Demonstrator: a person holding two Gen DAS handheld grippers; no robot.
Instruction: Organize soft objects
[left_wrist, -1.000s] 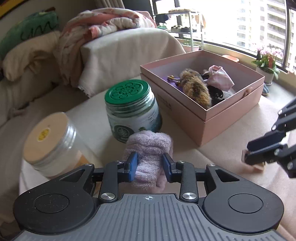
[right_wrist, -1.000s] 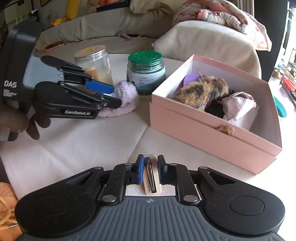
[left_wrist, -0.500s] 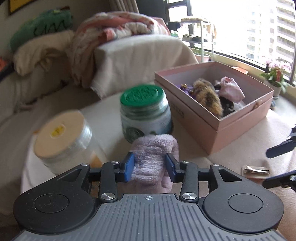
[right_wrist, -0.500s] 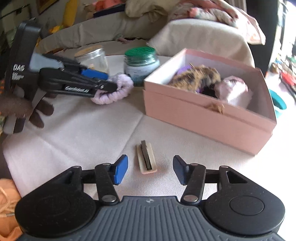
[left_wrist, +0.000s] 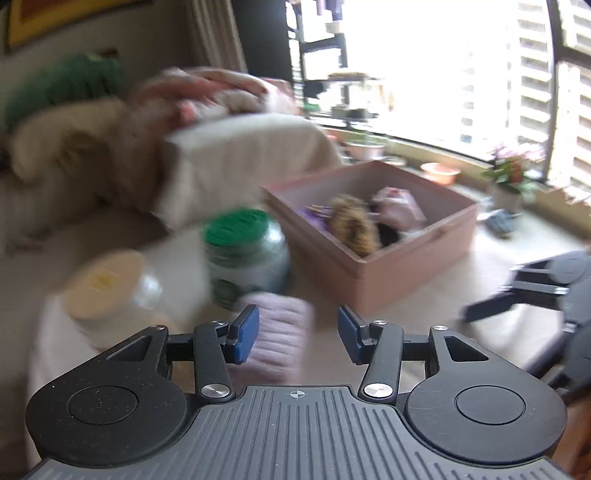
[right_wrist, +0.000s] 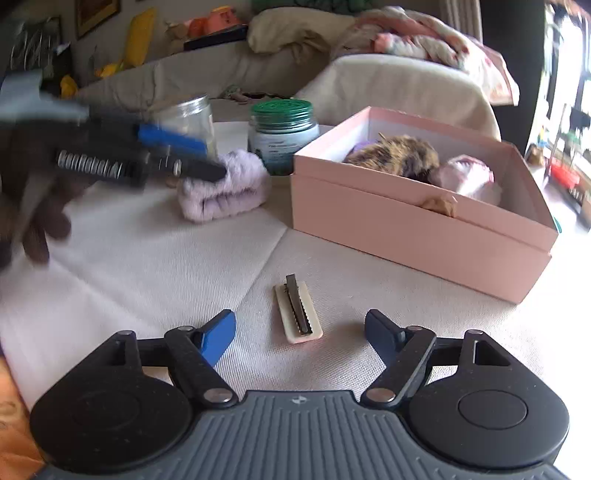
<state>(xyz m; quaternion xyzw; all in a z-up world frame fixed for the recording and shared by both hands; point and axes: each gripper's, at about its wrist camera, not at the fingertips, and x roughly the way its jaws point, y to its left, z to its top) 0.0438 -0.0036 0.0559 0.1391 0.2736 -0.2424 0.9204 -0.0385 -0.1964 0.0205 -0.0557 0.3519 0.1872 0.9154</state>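
Since a second ago our left hand-held gripper has let go of the fluffy lilac knitted scrunchie; its jaws, just opening, straddle it loosely. Our right hand-held gripper has spread too, the cream hair clip lying free between. The scrunchie looks light and squashy, best pinched across its band.

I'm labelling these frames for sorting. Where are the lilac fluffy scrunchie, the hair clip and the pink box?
lilac fluffy scrunchie (right_wrist: 225, 186): right wrist view, middle of its fuzzy side.
hair clip (right_wrist: 298, 309): right wrist view, on the metal clip along its cream backing.
pink box (right_wrist: 417, 238): right wrist view, on its front outer wall.
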